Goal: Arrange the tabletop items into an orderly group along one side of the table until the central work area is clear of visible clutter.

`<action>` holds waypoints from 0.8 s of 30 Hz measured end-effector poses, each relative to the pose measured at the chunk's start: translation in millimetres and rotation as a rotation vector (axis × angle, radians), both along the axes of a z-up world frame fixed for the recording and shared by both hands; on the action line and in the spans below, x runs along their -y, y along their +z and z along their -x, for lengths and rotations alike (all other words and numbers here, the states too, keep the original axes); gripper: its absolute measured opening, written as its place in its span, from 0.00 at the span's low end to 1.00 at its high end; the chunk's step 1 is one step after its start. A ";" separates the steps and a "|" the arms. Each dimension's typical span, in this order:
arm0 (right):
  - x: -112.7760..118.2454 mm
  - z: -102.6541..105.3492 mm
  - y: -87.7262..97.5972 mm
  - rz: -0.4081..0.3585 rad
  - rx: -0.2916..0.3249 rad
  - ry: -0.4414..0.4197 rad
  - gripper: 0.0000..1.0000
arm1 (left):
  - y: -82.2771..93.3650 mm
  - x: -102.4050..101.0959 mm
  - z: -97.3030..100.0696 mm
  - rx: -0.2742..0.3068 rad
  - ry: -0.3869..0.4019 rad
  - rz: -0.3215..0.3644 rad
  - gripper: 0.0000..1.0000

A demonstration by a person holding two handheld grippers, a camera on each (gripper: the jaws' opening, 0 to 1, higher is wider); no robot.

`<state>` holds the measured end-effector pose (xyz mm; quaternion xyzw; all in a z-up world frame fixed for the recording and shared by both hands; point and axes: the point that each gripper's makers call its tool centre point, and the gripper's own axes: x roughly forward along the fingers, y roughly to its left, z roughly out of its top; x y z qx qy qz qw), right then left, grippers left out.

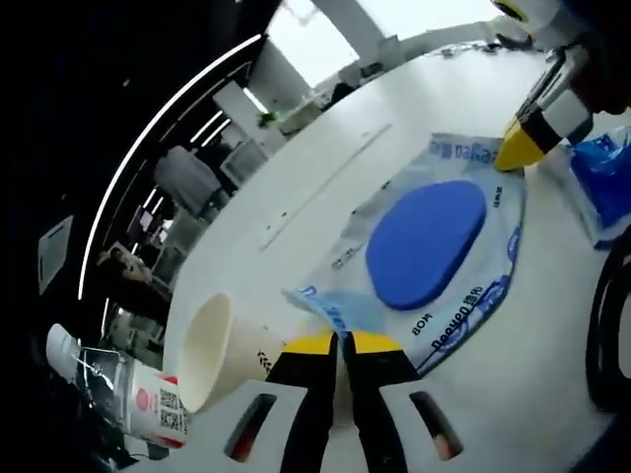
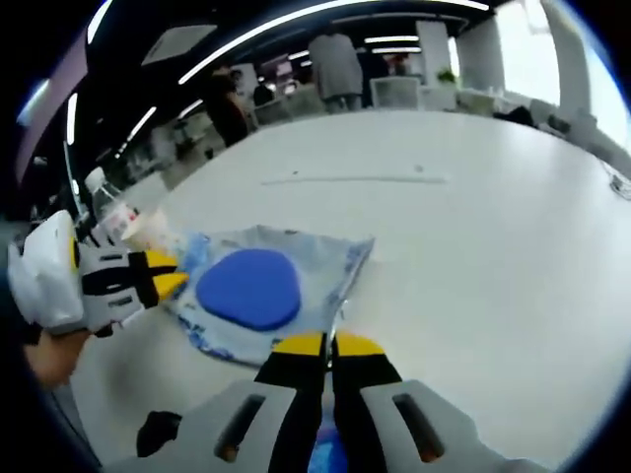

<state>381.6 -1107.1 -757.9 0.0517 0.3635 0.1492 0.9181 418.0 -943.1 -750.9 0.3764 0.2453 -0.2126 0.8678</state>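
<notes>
Desk (image 1: 296, 187) white, broad, carrying a clear printed plastic pouch (image 1: 493, 286) with a blue oval pad (image 1: 426, 241) inside, lying flat near the desk's near edge. Left claw (image 1: 335, 342): yellow-tipped jaws pressed together on one corner of the pouch. Right claw (image 2: 328, 344): jaws likewise closed, pinching the opposite edge of the pouch. Left gripper view adds what the other lacks clearly: a cream paper cup (image 1: 212, 350) on its side just beside the left claw, mouth facing the camera, long axis running away across the desk; past it a clear bottle with a red-and-white label (image 1: 148, 399), also lying down; a second blue packet (image 1: 606, 177) at the far right by the right claw (image 1: 520, 148). Right gripper view shows the left claw (image 2: 163, 276) entering from the left, a hand (image 2: 49, 350) behind it, and people standing in the office background. Pouch's long axis runs from one claw to the other; pad's narrower end points toward the right claw.
</notes>
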 end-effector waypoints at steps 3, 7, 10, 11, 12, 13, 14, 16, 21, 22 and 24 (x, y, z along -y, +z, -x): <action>-0.3 0.1 0.0 0.012 0.001 0.004 0.00 | 0.0 0.1 -1.7 -0.005 0.004 0.005 0.03; 0.2 -0.4 -0.5 0.017 -0.001 0.004 0.00 | -5.7 1.8 -2.1 -0.007 -0.026 -0.029 0.03; 0.2 -0.3 -0.7 0.026 -0.002 0.010 0.00 | -6.0 3.1 -2.6 -0.009 -0.026 -0.037 0.03; 0.2 -0.3 -0.8 0.029 -0.002 0.012 0.00 | -6.3 3.3 -2.6 -0.010 -0.026 -0.040 0.03; 0.2 -0.3 -0.9 0.031 -0.002 0.013 0.00 | -6.5 3.2 -2.9 -0.012 -0.024 -0.039 0.03; 0.2 -0.3 -1.0 0.032 -0.003 0.012 0.00 | -6.4 2.9 -2.5 -0.013 -0.020 -0.033 0.03; 0.2 -0.3 -1.1 0.032 -0.003 0.012 0.00 | -6.8 3.1 -2.6 -0.012 -0.021 -0.034 0.03; 0.3 -0.1 -1.3 0.033 -0.004 0.011 0.00 | -7.4 3.5 -2.4 -0.009 -0.032 -0.049 0.03; 0.3 0.0 -2.0 0.047 -0.006 0.014 0.00 | -6.5 3.3 -2.7 -0.017 -0.039 -0.057 0.04; 0.2 0.0 -2.0 0.050 -0.008 0.012 0.00 | -5.3 2.9 -3.3 -0.019 -0.039 -0.056 0.05; -0.2 0.0 -2.0 0.060 -0.007 0.013 0.00 | -2.3 2.1 -3.8 -0.012 -0.034 -0.052 0.07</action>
